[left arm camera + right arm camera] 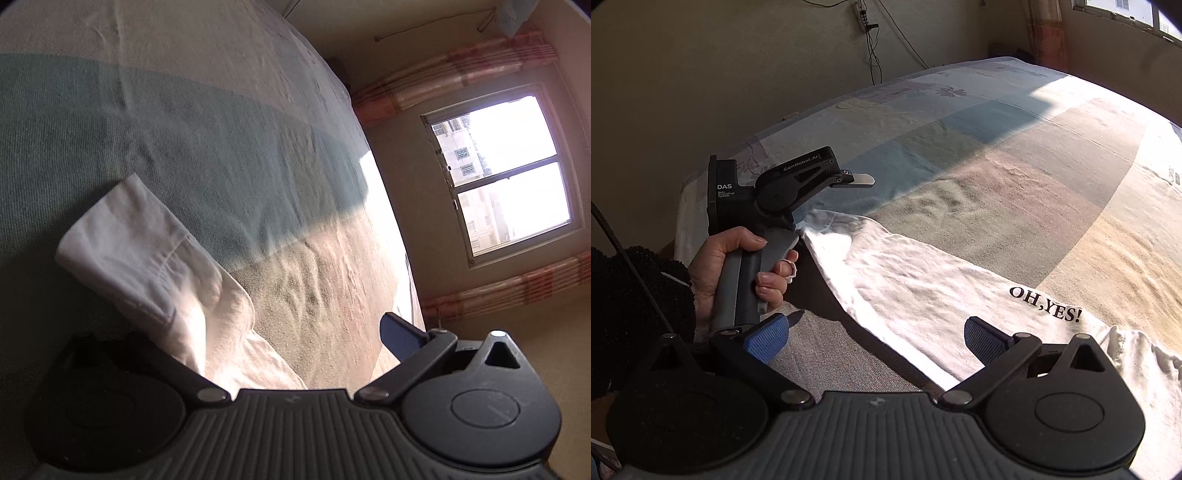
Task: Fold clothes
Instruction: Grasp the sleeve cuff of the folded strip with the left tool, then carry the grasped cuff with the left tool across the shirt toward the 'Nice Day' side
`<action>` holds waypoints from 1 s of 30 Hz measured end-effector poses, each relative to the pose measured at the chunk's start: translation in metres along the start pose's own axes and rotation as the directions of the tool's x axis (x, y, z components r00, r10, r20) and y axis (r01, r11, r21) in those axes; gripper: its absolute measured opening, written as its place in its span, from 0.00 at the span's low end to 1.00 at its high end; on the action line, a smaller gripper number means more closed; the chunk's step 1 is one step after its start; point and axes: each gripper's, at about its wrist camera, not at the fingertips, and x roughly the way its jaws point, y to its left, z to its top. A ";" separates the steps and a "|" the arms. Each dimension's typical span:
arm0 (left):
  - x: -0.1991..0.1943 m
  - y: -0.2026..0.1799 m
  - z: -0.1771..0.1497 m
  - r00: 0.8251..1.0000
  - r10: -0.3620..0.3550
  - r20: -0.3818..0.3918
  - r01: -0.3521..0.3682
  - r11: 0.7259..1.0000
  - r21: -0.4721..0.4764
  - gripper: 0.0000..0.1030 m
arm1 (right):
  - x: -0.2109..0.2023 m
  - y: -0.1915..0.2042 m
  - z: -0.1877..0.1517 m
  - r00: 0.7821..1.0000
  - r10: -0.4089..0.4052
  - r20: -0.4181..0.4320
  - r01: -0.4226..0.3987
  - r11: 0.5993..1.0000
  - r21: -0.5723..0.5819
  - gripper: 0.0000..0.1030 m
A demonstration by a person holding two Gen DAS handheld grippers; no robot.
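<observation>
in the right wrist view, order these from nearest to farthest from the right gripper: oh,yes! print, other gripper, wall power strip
1. OH,YES! print, on the white shirt just ahead, right side of the right gripper.
2. Left gripper, held up at left.
3. Power strip, high on the far wall.

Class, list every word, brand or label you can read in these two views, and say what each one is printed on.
"OH,YES!" in black on the white T-shirt.
"GenRobot.AI" on the upper finger arm of the left gripper.
"DAS" on that gripper's body, with "Data Acquisition System" beneath it in small print, only just legible.
A small dark mark on the bedsheet at the right edge is too blurred to read.
The left wrist view shows no readable text.
</observation>
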 end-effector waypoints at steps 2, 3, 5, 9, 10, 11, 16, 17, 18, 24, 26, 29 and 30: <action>0.001 -0.015 -0.003 1.000 -0.014 -0.017 0.015 0.999 0.051 0.98 | -0.001 -0.002 -0.006 1.000 0.009 0.004 -0.009 1.000 0.014 1.00; 0.001 -0.021 -0.006 0.999 -0.024 -0.024 0.026 0.998 0.062 0.98 | -0.002 -0.003 -0.010 1.000 0.014 0.003 -0.014 1.000 0.017 1.00; 0.001 -0.033 -0.012 0.999 -0.038 -0.032 0.040 0.996 0.077 0.98 | -0.005 -0.006 -0.017 0.999 0.036 -0.013 -0.036 0.999 0.017 1.00; 0.000 -0.059 -0.027 0.997 -0.073 -0.031 0.076 0.992 0.103 0.98 | -0.010 -0.011 -0.035 0.995 0.065 -0.080 -0.065 0.998 0.005 1.00; 0.000 -0.066 -0.032 0.996 -0.084 -0.031 0.087 0.991 0.104 0.98 | -0.014 -0.012 -0.040 0.994 0.064 -0.092 -0.065 0.998 -0.010 1.00; -0.002 -0.071 -0.037 0.995 -0.096 -0.030 0.098 0.990 0.103 0.98 | -0.020 -0.012 -0.045 0.994 0.062 -0.095 -0.065 0.998 -0.027 1.00; 0.000 -0.101 -0.064 0.991 -0.130 -0.037 0.134 0.984 0.120 0.98 | -0.046 -0.026 -0.066 0.991 0.048 -0.125 -0.055 0.997 -0.050 1.00; -0.001 -0.105 -0.071 0.990 -0.134 -0.042 0.139 0.982 0.127 0.98 | -0.050 -0.030 -0.070 0.990 0.041 -0.132 -0.047 0.998 -0.044 1.00; -0.002 -0.107 -0.079 0.989 -0.136 -0.048 0.142 0.981 0.134 0.98 | -0.053 -0.035 -0.073 0.990 0.034 -0.139 -0.040 0.998 -0.039 1.00; 0.004 -0.133 -0.111 0.987 -0.149 -0.061 0.157 0.975 0.154 0.98 | -0.075 -0.060 -0.093 0.984 -0.006 -0.181 0.005 1.000 -0.005 1.00; 0.008 -0.142 -0.122 0.985 -0.156 -0.072 0.166 0.973 0.159 0.98 | -0.083 -0.066 -0.099 0.983 -0.017 -0.185 0.018 1.000 0.001 1.00; 0.018 -0.155 -0.141 0.983 -0.158 -0.096 0.173 0.971 0.167 0.98 | -0.094 -0.075 -0.106 0.980 -0.024 -0.195 0.027 1.000 0.013 1.00; 0.021 -0.159 -0.148 0.981 -0.160 -0.108 0.176 0.970 0.167 0.98 | -0.098 -0.079 -0.111 0.978 -0.019 -0.208 0.024 0.999 0.022 1.00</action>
